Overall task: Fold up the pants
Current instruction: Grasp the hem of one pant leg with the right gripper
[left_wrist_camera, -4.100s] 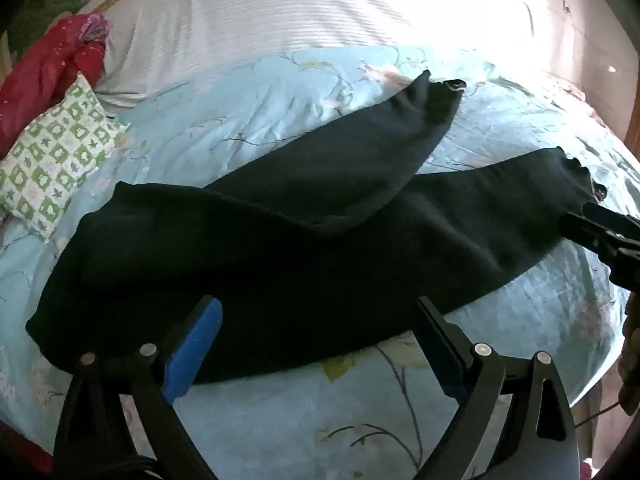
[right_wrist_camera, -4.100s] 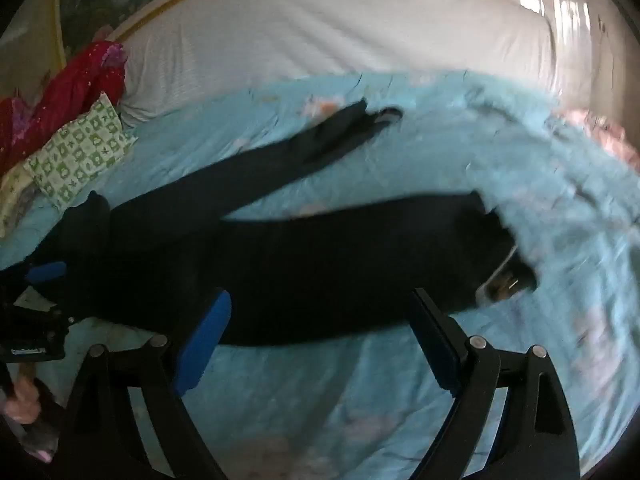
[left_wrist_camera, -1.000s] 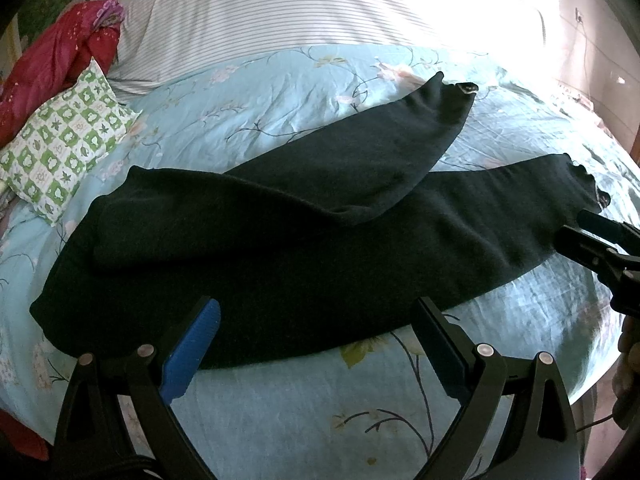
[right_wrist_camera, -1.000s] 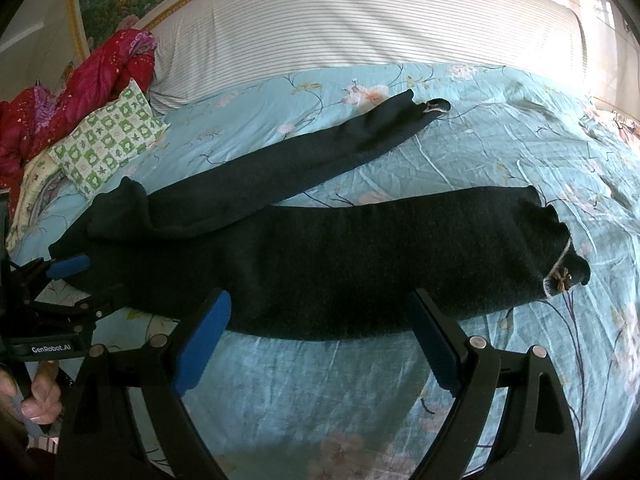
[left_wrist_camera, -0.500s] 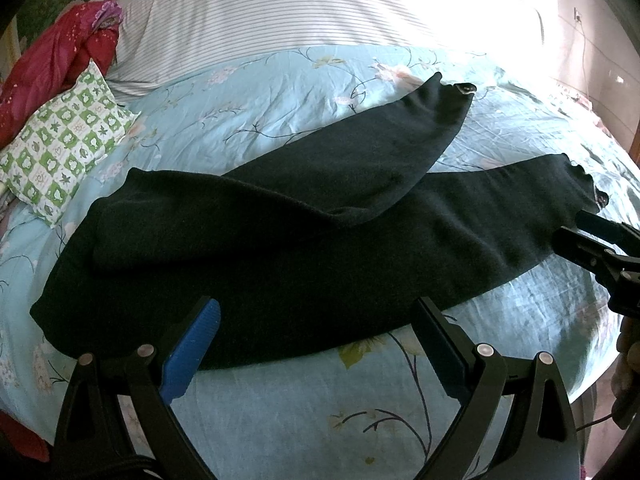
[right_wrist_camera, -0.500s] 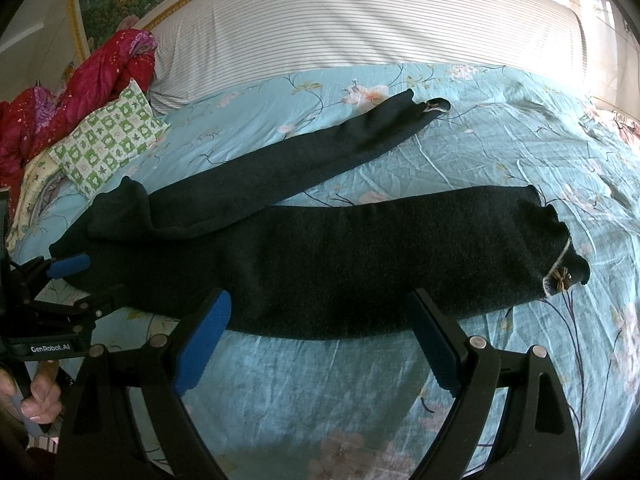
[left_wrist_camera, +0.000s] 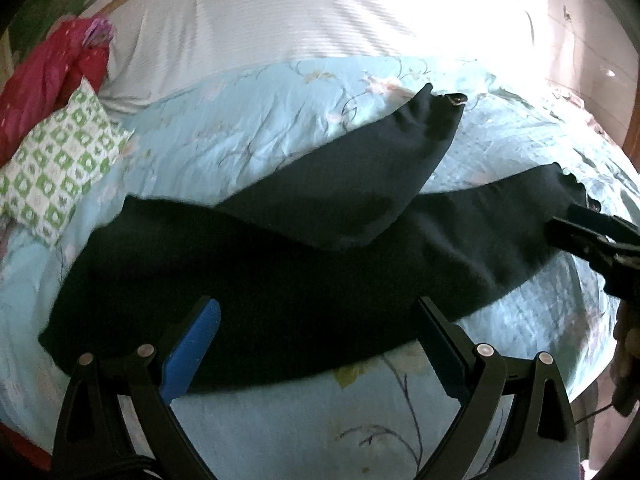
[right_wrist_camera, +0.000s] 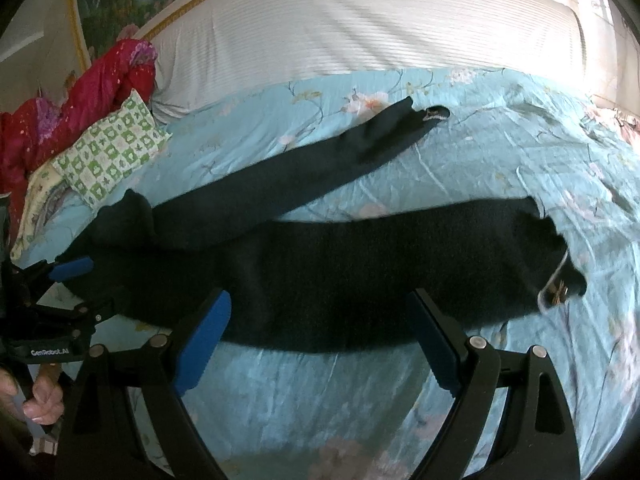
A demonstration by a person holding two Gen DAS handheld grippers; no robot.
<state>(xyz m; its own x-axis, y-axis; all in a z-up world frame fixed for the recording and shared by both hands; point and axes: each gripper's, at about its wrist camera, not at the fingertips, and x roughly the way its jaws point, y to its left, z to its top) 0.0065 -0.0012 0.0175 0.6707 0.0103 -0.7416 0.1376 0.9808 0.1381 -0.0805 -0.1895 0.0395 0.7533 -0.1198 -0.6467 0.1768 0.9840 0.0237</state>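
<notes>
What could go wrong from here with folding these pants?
The pants lie with their legs splayed apart, so a fold started now would likely come out crooked. Both the left gripper and the right gripper hover open over the near edge, gripping nothing; closing there might pinch the floral sheet along with the fabric. The far leg's cuff looks turned out and could bunch.

Both views now blur; the pants point(left_wrist_camera: 304, 264) sit slightly lower in each frame than half a second ago.
</notes>
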